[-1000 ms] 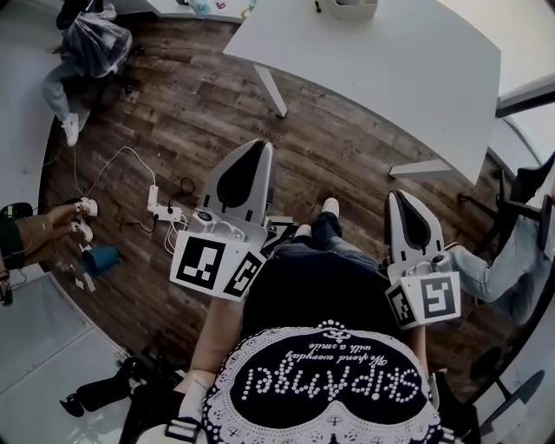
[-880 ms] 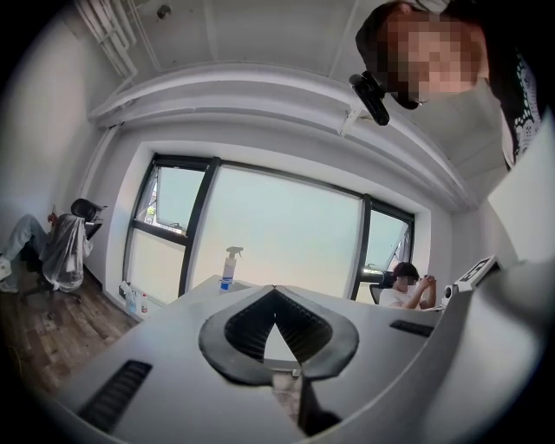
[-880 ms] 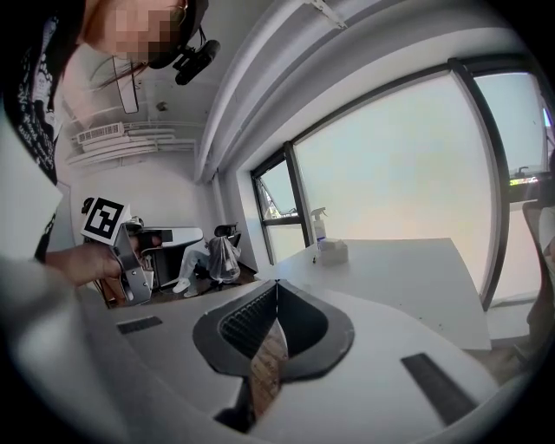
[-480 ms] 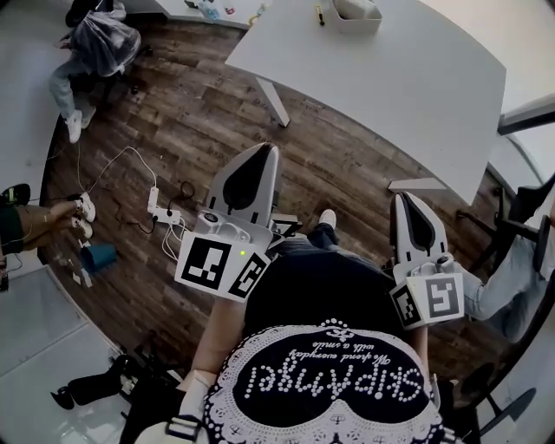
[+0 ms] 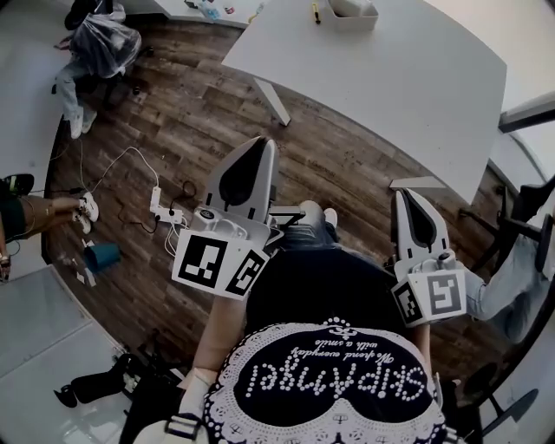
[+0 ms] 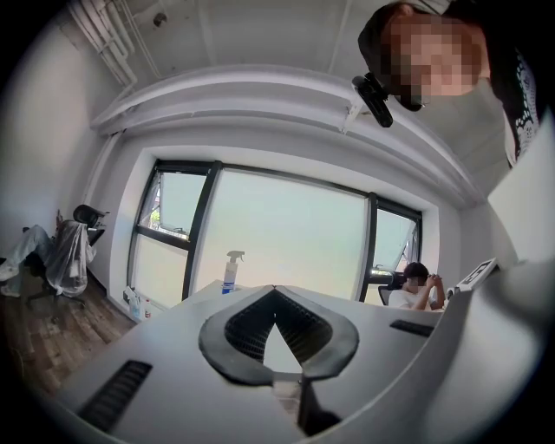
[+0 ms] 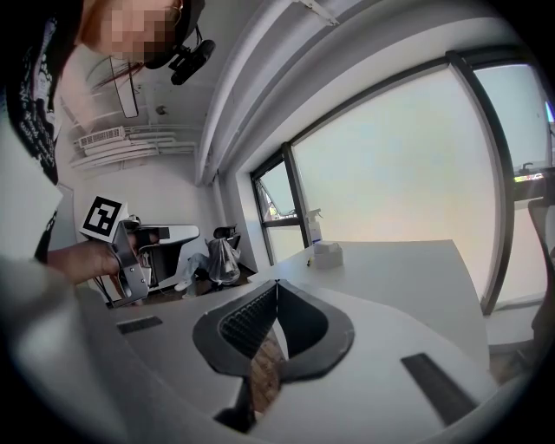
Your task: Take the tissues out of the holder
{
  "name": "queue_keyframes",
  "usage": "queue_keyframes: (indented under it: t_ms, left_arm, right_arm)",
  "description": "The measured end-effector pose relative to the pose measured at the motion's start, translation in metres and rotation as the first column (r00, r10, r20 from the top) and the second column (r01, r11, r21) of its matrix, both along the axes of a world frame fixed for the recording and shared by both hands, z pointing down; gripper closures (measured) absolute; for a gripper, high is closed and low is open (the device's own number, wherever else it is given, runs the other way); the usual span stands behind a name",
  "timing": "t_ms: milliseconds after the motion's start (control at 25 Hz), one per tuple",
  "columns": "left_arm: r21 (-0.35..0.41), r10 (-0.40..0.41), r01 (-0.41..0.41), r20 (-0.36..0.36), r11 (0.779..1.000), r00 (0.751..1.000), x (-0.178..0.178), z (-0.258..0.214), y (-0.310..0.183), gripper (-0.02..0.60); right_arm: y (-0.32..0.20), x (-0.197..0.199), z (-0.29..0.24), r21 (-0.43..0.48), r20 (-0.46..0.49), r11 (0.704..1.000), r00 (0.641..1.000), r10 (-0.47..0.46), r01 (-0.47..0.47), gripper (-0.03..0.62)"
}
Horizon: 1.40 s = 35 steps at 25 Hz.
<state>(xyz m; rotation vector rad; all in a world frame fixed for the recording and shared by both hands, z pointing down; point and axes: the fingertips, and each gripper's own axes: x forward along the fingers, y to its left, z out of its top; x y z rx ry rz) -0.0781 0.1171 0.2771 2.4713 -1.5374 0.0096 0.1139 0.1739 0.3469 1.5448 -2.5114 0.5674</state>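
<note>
While standing over a dark wood-plank floor (image 5: 173,113), holds two white two-jaw grippers out ahead, both aimed toward 12 o'clock in the head view. Shows the left gripper (image 5: 259,143) at 9 o'clock of the right gripper (image 5: 404,196), well apart from it, each with a black-and-white marker cube at its near end.

Has the left gripper (image 6: 274,288) closed in its own view, dark ribbed pads meeting tip to tip with nothing caught between them. Has the right gripper (image 7: 277,283) closed the same way, pads together at the tips and empty.

Finds the small white box-shaped tissue holder (image 5: 355,17) near 12 o'clock of the head view, standing at the far edge of a large white table (image 5: 390,87). Lies at 1 o'clock from the left gripper's tip and 11 o'clock from the right one's, well apart from both. Shows white tissues (image 5: 349,5) bulging from its open top, not yet taken out.

Puts the tissue holder (image 7: 327,254) at 1 o'clock of the closed tips in the right gripper view, with a clear spray bottle (image 7: 314,224) behind it by the window.

Shows a white power strip (image 5: 159,208) with trailing cables on the floor at 9 o'clock of the left gripper.
</note>
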Motion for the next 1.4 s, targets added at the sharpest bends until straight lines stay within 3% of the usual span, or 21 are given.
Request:
queue_keyframes:
  t_ms: [600,1400]
  left_arm:
    - [-0.014,0.110,-0.110,-0.002,0.994,0.994,0.032,0.002,-0.015,0.580]
    - [-0.077,0.174,-0.177,-0.052,0.981,0.983,0.016,0.013,-0.112,0.580]
  right_arm:
    - [-0.001,0.025,0.005,-0.007,0.001,0.995,0.995,0.098,-0.098,0.582]
    - [-0.101,-0.003,-0.003,-0.045,-0.029,0.991,0.992,0.127,-0.128,0.582]
